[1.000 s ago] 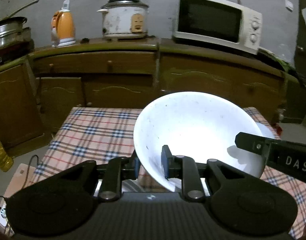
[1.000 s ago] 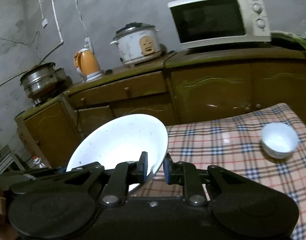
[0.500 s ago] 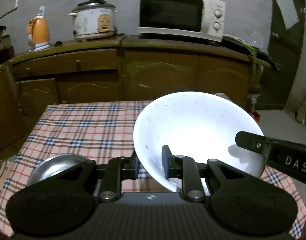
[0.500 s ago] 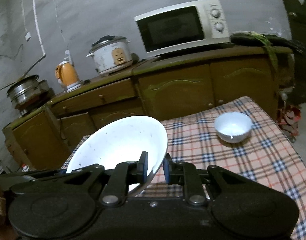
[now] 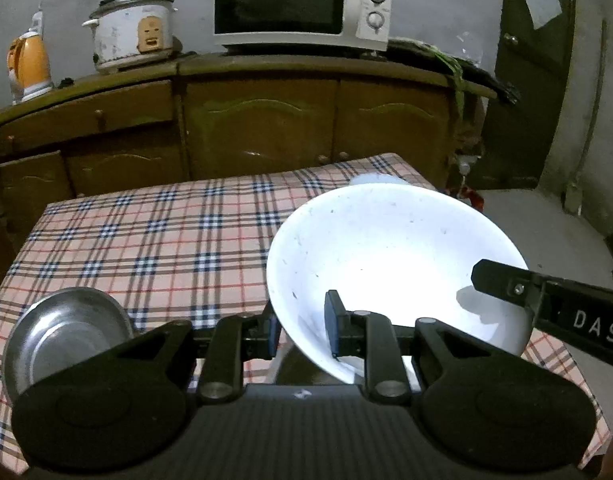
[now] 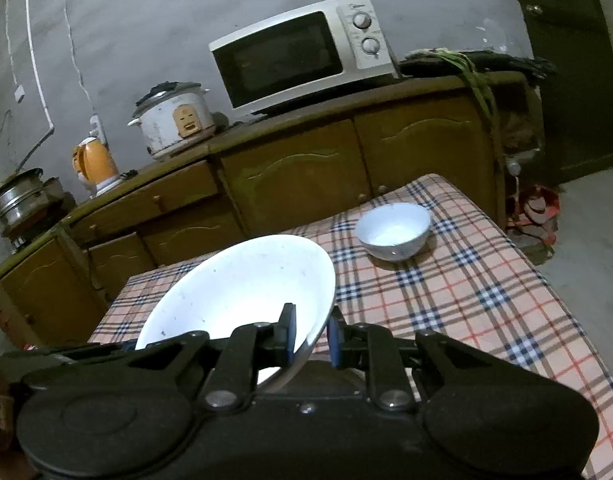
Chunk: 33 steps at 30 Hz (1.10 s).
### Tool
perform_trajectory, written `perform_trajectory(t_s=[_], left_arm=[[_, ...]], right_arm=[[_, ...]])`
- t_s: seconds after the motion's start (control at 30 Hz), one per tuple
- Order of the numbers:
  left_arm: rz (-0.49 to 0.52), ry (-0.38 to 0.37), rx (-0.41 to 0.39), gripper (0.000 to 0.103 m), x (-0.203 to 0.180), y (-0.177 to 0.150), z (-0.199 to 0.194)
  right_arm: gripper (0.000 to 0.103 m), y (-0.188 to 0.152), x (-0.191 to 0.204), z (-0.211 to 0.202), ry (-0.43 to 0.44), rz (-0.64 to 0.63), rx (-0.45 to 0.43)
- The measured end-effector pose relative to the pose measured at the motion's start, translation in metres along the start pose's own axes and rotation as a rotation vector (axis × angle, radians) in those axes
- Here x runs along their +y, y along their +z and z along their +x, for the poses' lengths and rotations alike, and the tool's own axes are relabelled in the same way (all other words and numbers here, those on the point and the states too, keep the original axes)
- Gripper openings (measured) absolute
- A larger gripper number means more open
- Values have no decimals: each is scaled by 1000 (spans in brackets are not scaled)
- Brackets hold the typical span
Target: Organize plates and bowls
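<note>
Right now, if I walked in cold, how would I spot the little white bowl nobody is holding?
Find the checked tablecloth in front of the wooden cabinets. Near its far end, on the door side, the small white bowl sits upright and alone. It is much smaller than the large white bowl held in the grippers.

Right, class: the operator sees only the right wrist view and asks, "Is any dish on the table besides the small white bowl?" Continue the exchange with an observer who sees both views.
Observer: Yes. A steel bowl sits at the near left corner of the table, outside your view.
Operator: Is the large white bowl gripped on its far side too?
Observer: Yes. The left gripper is clamped on the rim of the large white bowl, opposite the right gripper.
</note>
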<state>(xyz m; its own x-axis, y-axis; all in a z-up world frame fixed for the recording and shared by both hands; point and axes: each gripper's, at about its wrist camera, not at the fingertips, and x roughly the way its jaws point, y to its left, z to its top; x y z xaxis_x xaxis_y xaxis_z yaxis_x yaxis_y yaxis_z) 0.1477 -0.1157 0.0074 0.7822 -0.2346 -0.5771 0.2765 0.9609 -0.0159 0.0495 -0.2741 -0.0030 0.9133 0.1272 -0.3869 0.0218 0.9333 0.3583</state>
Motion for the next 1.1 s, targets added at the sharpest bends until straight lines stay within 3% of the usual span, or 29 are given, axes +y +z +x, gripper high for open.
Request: perform_trajectory(t_s=[0.33,0.6,1.1], left_arm=[[19,-25,36,24,-13,-11,11],[40,-31,96,24,-18,-27,32],[73,30,190,24,0,-59,55]], right_arm=[[22,-13,-20,-1,-25,19,20],[22,-31,-34,16,-36,43,84],[22,-73,-29,60,-34,33,222]])
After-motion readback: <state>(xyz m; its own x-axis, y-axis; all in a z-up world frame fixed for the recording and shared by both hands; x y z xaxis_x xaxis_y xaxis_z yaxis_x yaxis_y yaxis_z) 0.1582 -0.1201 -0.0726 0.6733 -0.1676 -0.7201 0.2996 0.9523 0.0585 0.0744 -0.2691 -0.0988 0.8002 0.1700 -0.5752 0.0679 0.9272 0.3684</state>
